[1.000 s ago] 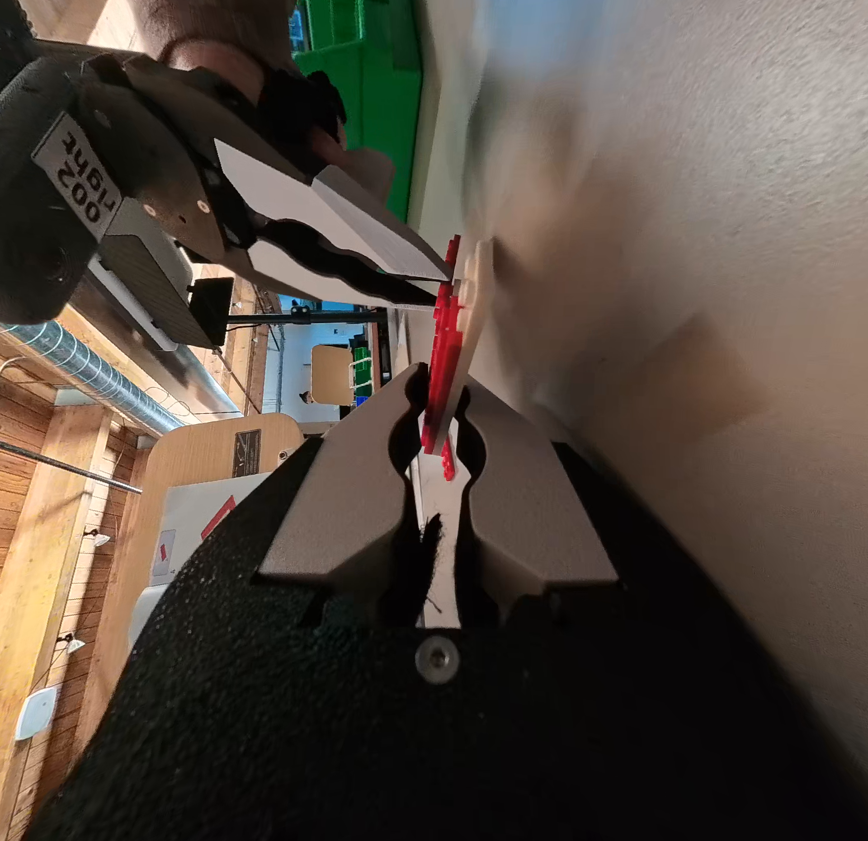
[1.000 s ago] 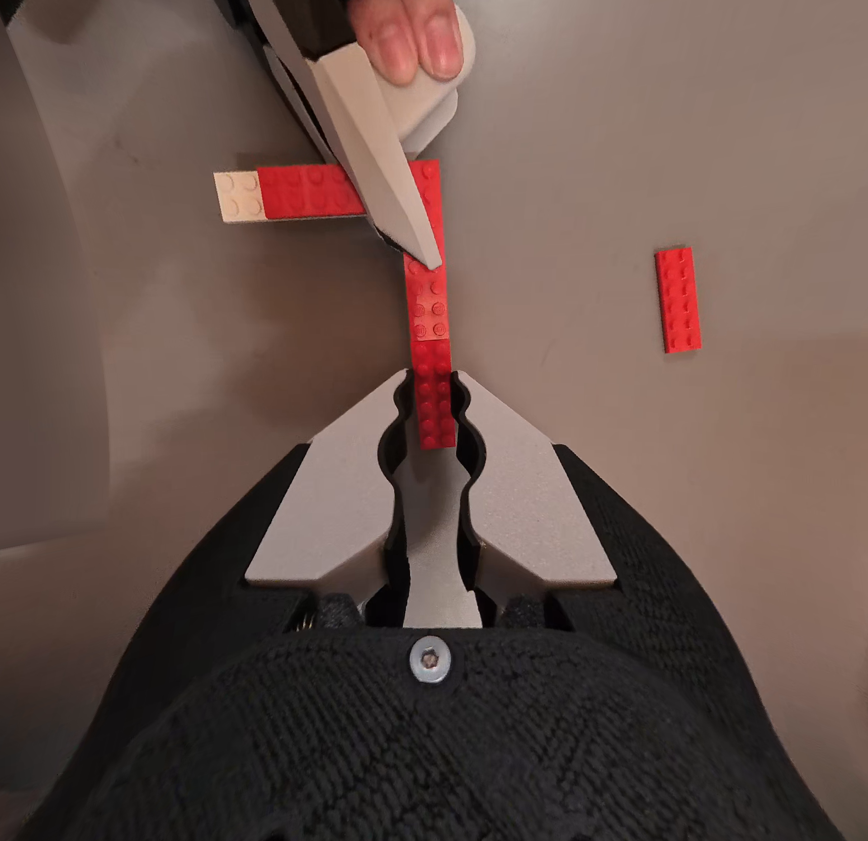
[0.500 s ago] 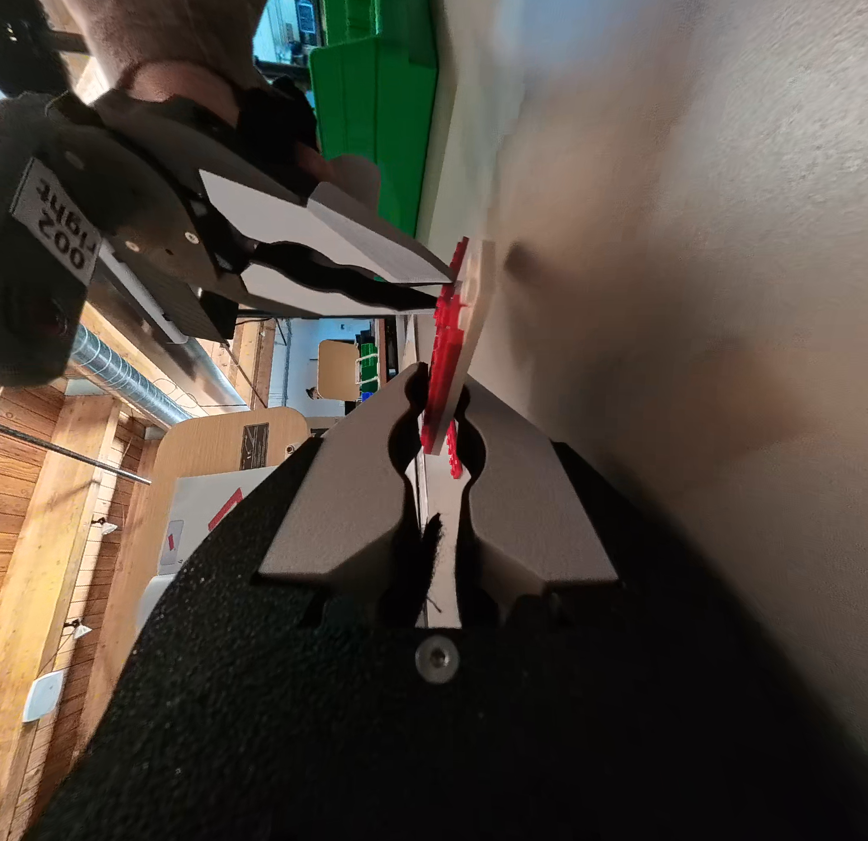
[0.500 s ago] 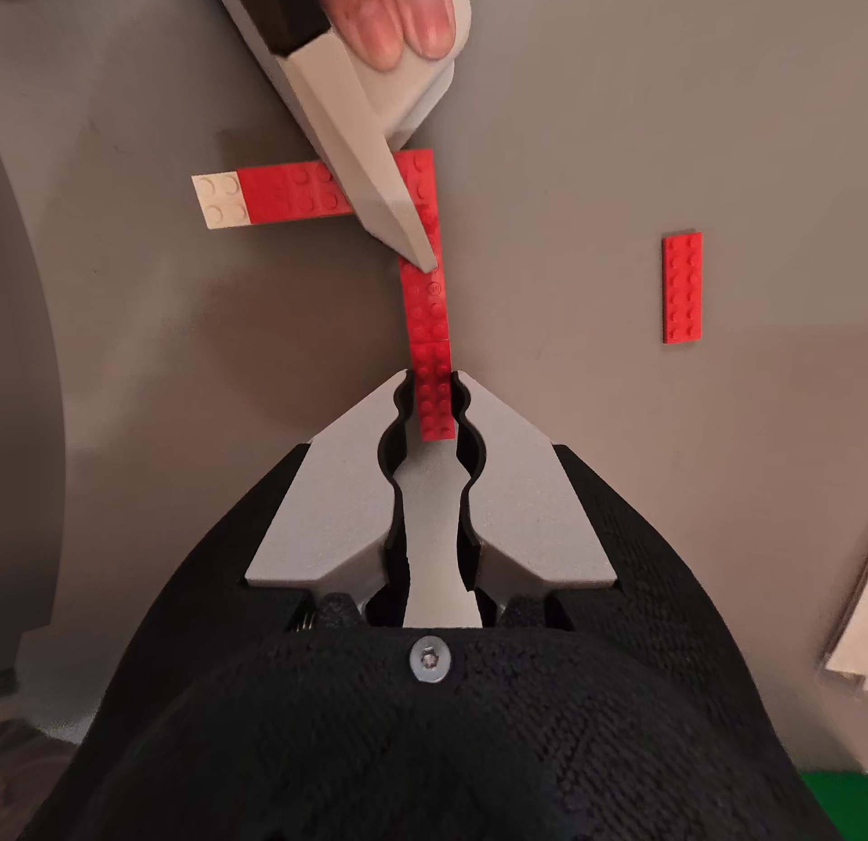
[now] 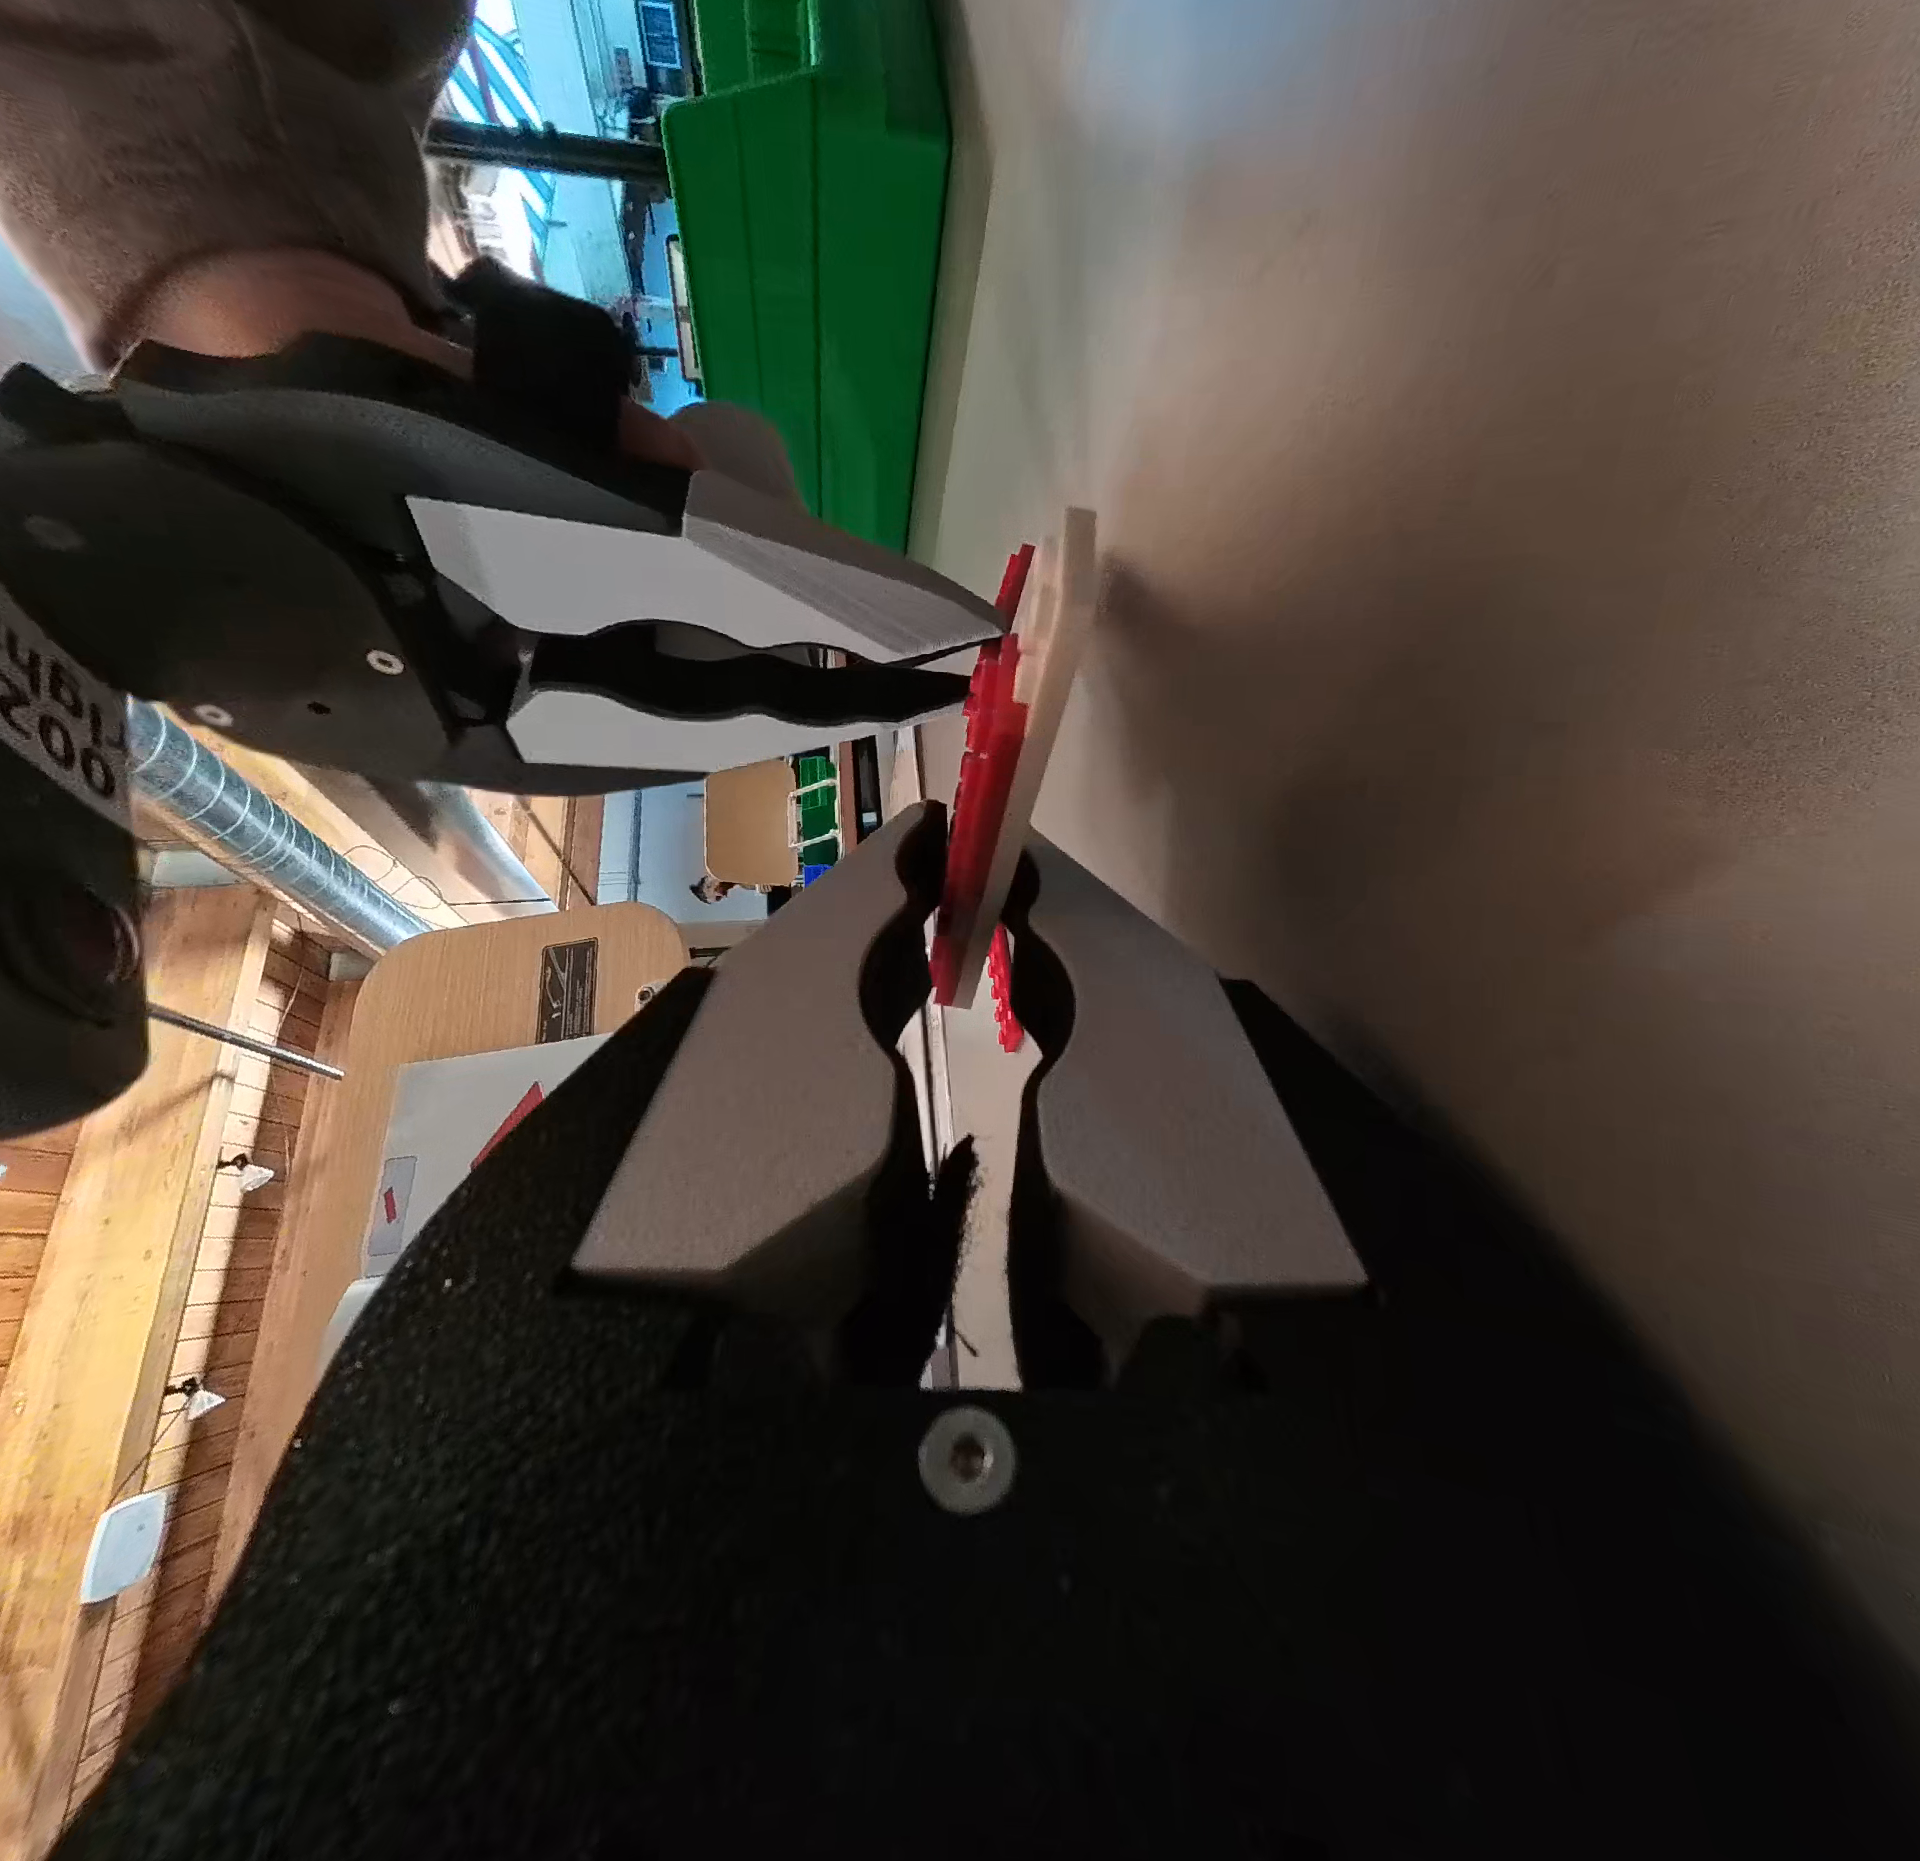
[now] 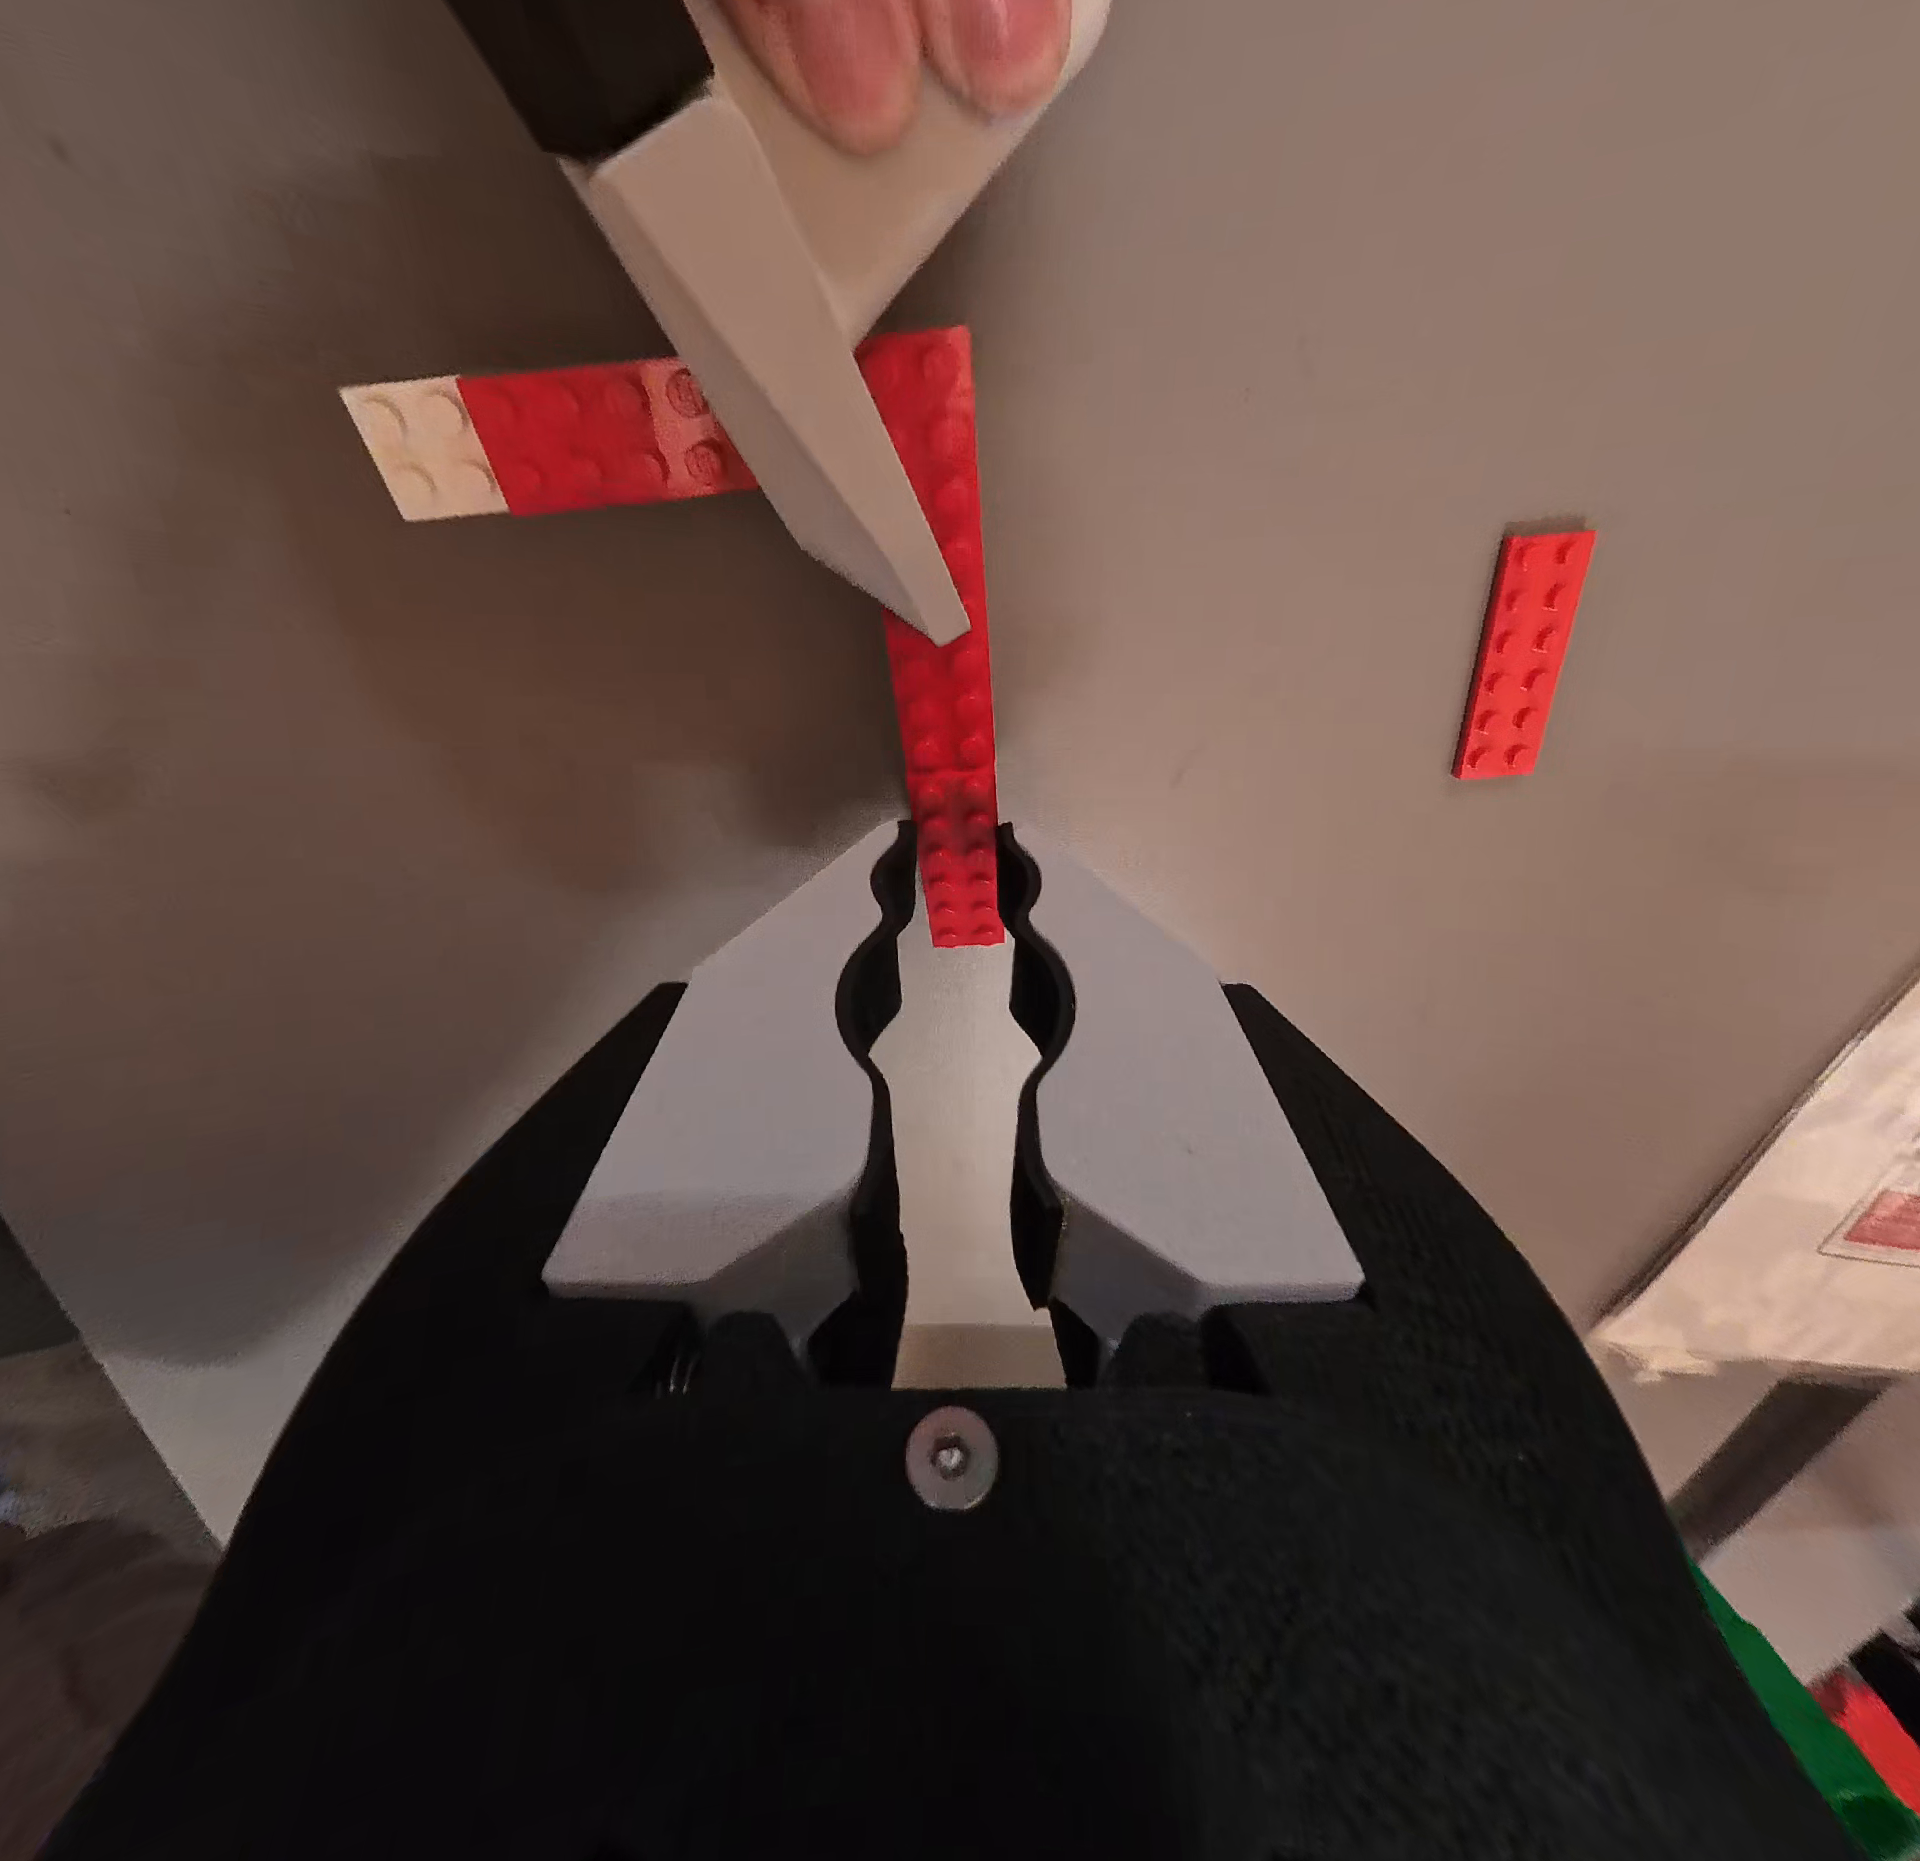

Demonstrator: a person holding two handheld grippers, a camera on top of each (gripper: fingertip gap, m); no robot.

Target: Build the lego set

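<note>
Lego assembly pinched at both ends

Red plates form an L-shaped lego assembly (image 6: 940,585) with a white plate end, held off the grey worktop (image 6: 1351,253). My right tongs (image 6: 958,855) grip its near red end; my left tongs (image 5: 977,866) clamp it edgewise. I see a loose red plate (image 6: 1524,654) lying well right

We lost the corner of the red-and-white lego assembly (image 6: 940,585) in the right wrist view, where the left gripper (image 6: 940,622) lay across it. The white paper (image 6: 1787,1219) was cut off by the right edge and blurred. In the left wrist view the green crate (image 5: 821,253) ran off the top, and the grey table (image 5: 1507,668) was smeared.
</note>
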